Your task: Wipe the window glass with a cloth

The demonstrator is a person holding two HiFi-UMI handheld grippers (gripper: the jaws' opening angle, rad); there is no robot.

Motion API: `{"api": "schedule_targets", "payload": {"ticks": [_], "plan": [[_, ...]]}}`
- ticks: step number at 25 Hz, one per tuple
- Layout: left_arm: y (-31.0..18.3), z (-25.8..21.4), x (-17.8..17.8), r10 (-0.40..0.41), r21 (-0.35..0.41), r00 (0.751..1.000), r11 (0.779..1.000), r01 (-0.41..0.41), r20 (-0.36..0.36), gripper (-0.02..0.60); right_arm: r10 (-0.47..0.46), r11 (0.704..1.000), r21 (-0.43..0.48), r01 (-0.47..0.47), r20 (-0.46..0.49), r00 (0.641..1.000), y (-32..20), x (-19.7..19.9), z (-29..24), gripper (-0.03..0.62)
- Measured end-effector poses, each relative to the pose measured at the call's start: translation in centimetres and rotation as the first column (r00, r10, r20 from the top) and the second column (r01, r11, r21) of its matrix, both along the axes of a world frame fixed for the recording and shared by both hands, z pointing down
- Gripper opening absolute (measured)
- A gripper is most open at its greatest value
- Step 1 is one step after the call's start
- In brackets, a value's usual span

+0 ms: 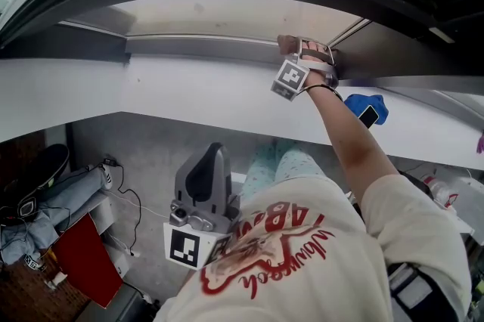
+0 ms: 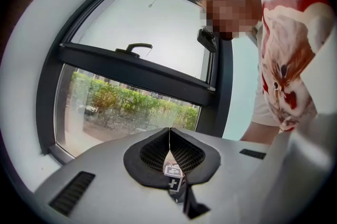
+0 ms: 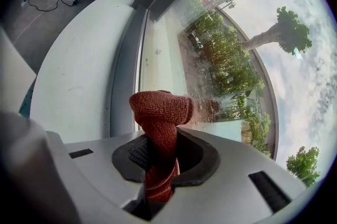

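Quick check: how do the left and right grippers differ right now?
The left gripper is shut on nothing; the right gripper clamps the red cloth. The left gripper sits low by the person's torso; the right gripper is raised, its cloth at the window glass. Both have jaws closed.

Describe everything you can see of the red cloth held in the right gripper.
The rust-red woven cloth looks like textured towelling. It is bunched into a thick roll that stands up from between the black ribbed fingers of the right gripper, which are clamped on its lower part. Its upper end folds over into a rounded pad that leans right and appears to press against the window glass, close to the dark frame. A faint reflection meets it there.
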State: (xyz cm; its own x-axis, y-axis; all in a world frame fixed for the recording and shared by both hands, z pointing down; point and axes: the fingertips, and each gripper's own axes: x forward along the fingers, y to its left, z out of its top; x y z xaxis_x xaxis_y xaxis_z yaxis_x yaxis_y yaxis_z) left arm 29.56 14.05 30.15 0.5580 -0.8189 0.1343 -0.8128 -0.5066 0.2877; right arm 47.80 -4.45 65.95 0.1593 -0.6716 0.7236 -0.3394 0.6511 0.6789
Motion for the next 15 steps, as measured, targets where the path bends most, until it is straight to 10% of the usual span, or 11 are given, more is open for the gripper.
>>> {"api": "schedule_targets", "payload": {"ticks": [15], "plan": [[-0.7,2.6,0.1,-0.025,-0.049,1.0,0.998,0.024,-0.014,0.021,0.025,0.998,-0.055,-0.026,-0.025,0.999,0.3,0.7,5.7,0.075]]}}
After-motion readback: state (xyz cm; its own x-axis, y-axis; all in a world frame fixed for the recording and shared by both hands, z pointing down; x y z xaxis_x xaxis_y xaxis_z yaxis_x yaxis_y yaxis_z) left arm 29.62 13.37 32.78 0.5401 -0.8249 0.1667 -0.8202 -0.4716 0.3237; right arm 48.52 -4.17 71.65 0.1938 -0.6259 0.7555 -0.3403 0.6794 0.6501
